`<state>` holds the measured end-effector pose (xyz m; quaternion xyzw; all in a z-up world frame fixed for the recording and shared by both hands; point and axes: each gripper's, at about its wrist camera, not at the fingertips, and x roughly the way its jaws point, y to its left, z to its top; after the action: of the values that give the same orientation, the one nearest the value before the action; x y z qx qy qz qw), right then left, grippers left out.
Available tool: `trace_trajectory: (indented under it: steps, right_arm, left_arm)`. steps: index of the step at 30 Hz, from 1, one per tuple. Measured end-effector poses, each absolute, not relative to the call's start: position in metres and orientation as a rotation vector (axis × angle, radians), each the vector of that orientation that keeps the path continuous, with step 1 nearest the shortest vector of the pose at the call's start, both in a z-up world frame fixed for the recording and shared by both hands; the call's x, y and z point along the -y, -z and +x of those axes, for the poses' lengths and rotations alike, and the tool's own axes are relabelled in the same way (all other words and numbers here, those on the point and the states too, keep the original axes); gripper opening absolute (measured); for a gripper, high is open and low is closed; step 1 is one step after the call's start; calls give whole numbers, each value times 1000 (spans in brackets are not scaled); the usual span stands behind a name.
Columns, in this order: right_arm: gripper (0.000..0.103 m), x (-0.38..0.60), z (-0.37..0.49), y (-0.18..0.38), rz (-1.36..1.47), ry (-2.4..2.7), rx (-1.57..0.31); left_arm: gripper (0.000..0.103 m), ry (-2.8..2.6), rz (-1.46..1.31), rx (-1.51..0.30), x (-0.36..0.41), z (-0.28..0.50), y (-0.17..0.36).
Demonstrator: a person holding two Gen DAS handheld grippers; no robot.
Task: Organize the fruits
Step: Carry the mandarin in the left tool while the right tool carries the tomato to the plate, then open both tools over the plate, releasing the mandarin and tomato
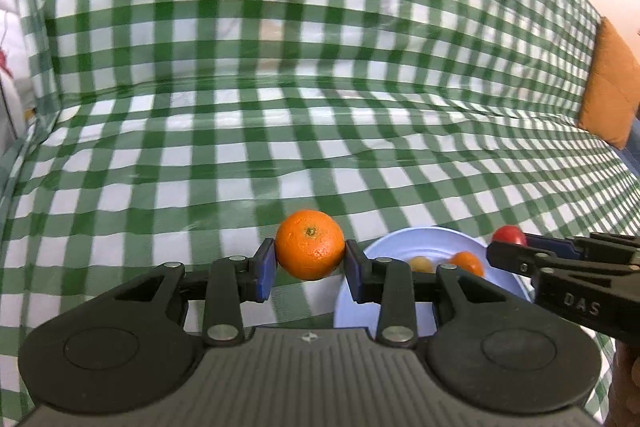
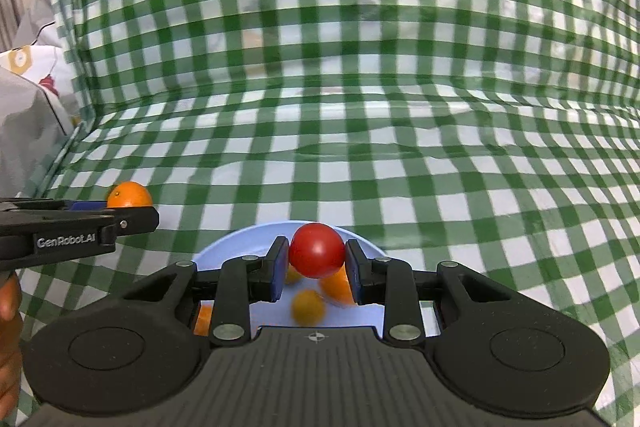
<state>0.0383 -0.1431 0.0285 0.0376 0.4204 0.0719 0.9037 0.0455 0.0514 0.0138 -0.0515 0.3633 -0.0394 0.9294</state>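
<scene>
Nearest us, the left hand-held gripper (image 1: 310, 261) is clenched on an orange (image 1: 310, 244), its two blue pads pressed against the fruit's sides, holding it above the green-checked cloth (image 1: 280, 131) just left of the plate (image 1: 400, 247). The right hand-held gripper (image 2: 317, 259) is clenched on a red tomato (image 2: 316, 249), held over the near part of the pale blue plate. In the right wrist view the plate's far rim (image 2: 256, 229) arcs just behind the tomato, while its near edge is hidden under the gripper body. The two grippers sit side by side and near each other: from the left wrist view the right one reaches in at the right edge with the tomato (image 1: 509, 235) at its tip, and from the right wrist view the left one enters at the left edge with the orange (image 2: 129, 195) showing above it. We count in the plate one small yellow fruit (image 2: 307, 307) and an orange one (image 2: 336, 285) beside it; another orange patch shows behind the left linkage, but we cannot tell whether it is a separate fruit. Beyond the plate the cloth runs flat and bare to a fold where it rises like a backrest, leaving wide room ahead. To the far right sits one orange cushion (image 1: 608, 87); at the far left the cloth ends against white patterned fabric (image 2: 28, 91).
</scene>
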Motion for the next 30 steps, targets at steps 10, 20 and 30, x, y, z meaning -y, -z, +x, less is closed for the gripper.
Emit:
trace_trajectory:
  steps: [10, 20, 30]
  right_arm:
    - [32, 160, 37, -26, 87, -117, -877]
    - [32, 167, 35, -25, 95, -118, -890]
    - [40, 167, 36, -25, 98, -83, -893]
  left_arm:
    - [40, 125, -112, -716, -36, 46, -15]
    - [40, 220, -108, -709, -23, 49, -14]
    - [42, 269, -135, -672, -16, 45, -18]
